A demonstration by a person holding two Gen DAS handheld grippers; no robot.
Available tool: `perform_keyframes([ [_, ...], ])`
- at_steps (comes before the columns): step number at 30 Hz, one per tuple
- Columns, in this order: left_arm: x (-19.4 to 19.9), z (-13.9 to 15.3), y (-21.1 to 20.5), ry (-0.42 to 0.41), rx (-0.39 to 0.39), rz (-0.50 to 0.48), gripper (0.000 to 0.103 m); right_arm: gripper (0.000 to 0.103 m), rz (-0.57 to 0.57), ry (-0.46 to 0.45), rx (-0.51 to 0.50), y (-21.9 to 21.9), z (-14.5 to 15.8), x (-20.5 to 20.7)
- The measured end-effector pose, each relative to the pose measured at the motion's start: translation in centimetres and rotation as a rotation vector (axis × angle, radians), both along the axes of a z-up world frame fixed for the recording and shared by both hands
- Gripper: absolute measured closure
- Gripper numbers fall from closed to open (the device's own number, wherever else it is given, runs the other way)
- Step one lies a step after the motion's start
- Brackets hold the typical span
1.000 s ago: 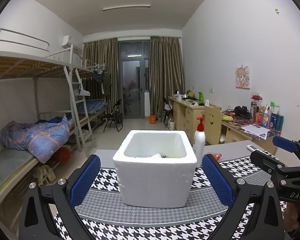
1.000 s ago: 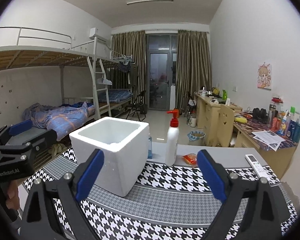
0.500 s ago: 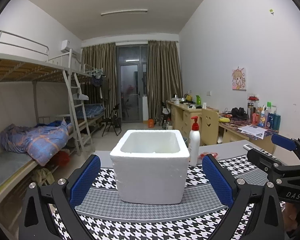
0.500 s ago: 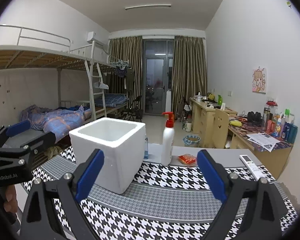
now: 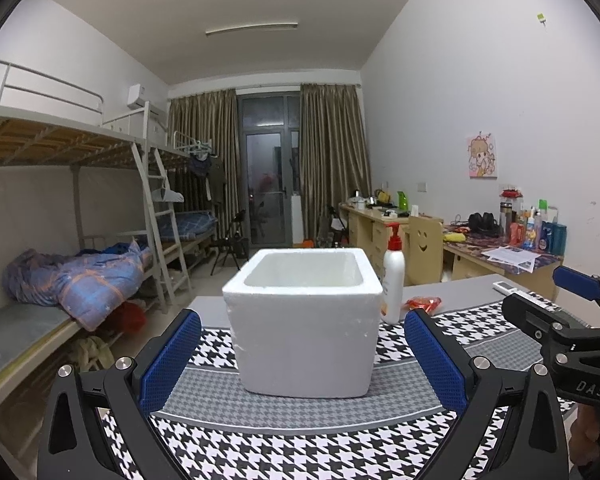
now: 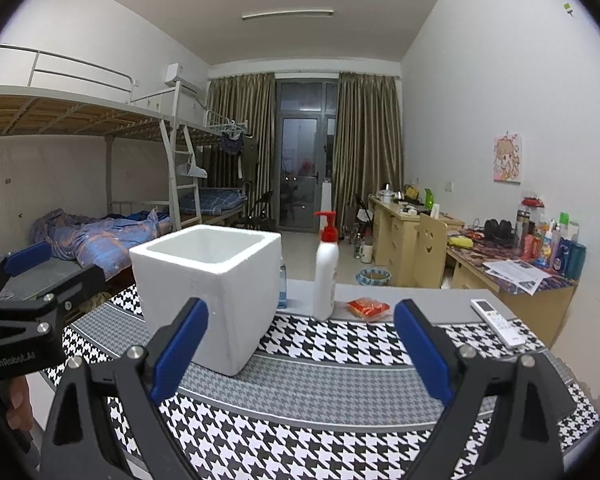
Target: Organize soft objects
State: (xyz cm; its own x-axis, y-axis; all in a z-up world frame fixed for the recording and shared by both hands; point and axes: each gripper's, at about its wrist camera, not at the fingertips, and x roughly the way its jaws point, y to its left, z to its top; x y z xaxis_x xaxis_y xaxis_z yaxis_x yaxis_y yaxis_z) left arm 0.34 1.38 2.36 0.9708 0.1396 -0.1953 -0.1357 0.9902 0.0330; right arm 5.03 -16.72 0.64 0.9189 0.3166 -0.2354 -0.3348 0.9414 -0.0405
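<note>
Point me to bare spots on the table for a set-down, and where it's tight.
Free: the checked cloth in front of the foam box, between both open grippers, right and left; also cloth between the packet and the remote. Crowded: the far strip, where the pump bottle stands close beside the box with the packet next to it.

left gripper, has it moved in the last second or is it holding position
Yes. The left gripper has dropped: the foam box rim now hides the inside that showed earlier, and the pump bottle rises higher against the desks.

One foam box, one pump bottle, one red packet, one remote.
</note>
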Motion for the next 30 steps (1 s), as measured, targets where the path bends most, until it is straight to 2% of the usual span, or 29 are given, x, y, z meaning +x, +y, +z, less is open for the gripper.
perform_keyframes([
  [13, 0.3, -1.4, -0.5, 0.027, -0.015, -0.011, 0.001, 0.007, -0.007, 0.024, 0.011, -0.5, -1.0, 0.2],
  [30, -0.2, -1.9, -0.9, 0.020, -0.007, -0.002, 0.001, 0.007, -0.007, 0.031, 0.020, -0.9, -1.7, 0.0],
])
